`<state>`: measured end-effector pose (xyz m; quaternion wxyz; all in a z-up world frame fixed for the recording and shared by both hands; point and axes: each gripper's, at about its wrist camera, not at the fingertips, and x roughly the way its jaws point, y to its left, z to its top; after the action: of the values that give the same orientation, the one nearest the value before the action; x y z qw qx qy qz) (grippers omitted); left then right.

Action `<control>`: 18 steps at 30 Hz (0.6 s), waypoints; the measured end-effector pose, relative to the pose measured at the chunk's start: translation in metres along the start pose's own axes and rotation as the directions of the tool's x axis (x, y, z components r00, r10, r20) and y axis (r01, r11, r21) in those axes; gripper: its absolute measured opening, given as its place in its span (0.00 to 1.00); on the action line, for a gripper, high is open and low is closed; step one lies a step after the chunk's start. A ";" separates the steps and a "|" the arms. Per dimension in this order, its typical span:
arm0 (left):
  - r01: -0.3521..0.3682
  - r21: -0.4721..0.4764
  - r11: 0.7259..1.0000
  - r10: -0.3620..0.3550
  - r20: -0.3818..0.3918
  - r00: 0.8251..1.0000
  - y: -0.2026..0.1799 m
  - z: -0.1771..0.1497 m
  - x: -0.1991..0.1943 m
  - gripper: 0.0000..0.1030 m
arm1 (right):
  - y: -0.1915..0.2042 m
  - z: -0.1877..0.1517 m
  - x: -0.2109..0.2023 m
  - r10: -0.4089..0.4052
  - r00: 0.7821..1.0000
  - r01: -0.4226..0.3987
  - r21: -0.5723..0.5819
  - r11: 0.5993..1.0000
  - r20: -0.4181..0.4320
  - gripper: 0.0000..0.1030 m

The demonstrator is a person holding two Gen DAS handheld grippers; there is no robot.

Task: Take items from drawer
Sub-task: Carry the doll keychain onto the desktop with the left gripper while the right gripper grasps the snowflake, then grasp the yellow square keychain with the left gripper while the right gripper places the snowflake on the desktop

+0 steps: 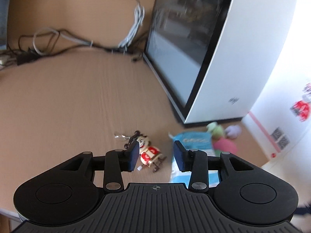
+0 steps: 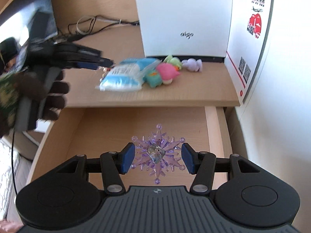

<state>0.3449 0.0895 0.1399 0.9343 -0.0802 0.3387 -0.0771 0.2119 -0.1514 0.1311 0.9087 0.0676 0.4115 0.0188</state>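
Right tongs are gripping the purple snowflake ornament by its side points, over the open drawer. Left tongs are hanging half open and empty above the worktop, figurine keychain just below them.

Strong daylight from the right washes out the white wall in both views. Motion blur smears the toys, and straight edges bow near the borders.
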 end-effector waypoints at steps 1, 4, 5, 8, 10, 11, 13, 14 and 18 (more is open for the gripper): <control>0.014 0.000 1.000 -0.014 0.010 1.000 0.001 0.000 -0.010 0.41 | -0.002 0.007 0.002 0.001 1.000 -0.001 0.008 1.000 0.014 0.51; 0.048 0.003 0.999 -0.048 0.004 0.999 0.002 -0.014 -0.044 0.41 | -0.010 0.032 0.008 -0.006 0.998 0.004 0.027 1.000 0.063 0.51; 0.058 0.011 0.998 -0.058 -0.016 0.998 0.002 -0.023 -0.053 0.41 | -0.011 0.042 0.011 -0.009 0.997 0.006 0.034 0.999 0.077 0.51; 0.094 0.034 0.995 -0.091 -0.100 0.991 -0.002 -0.053 -0.069 0.41 | -0.014 0.079 0.025 -0.010 0.991 0.004 0.042 0.999 0.134 0.51; 0.111 0.019 0.994 -0.107 -0.162 0.981 0.000 -0.074 -0.074 0.41 | -0.012 0.105 0.035 -0.002 0.984 -0.002 0.024 1.000 0.177 0.52; 0.112 0.013 0.994 -0.108 -0.190 0.976 -0.001 -0.084 -0.077 0.41 | -0.010 0.118 0.041 0.013 0.983 -0.016 0.015 1.000 0.185 0.53; 0.099 0.018 0.995 -0.091 -0.247 0.965 -0.002 -0.102 -0.079 0.41 | -0.011 0.138 0.058 0.032 0.987 -0.037 0.025 0.999 0.160 0.63; 0.088 0.028 0.996 -0.077 -0.280 0.957 -0.001 -0.108 -0.077 0.41 | -0.012 0.144 0.065 0.021 0.989 -0.027 0.040 0.999 0.147 0.66; 0.114 0.034 0.993 -0.091 -0.394 0.914 -0.005 -0.135 -0.076 0.41 | -0.015 0.134 0.067 0.043 0.995 -0.050 0.083 0.995 0.086 0.68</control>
<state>0.1994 0.0861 0.0854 0.8442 -0.0546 0.5118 -0.1499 0.3570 -0.1744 0.1665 0.9209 0.1164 0.3716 0.0195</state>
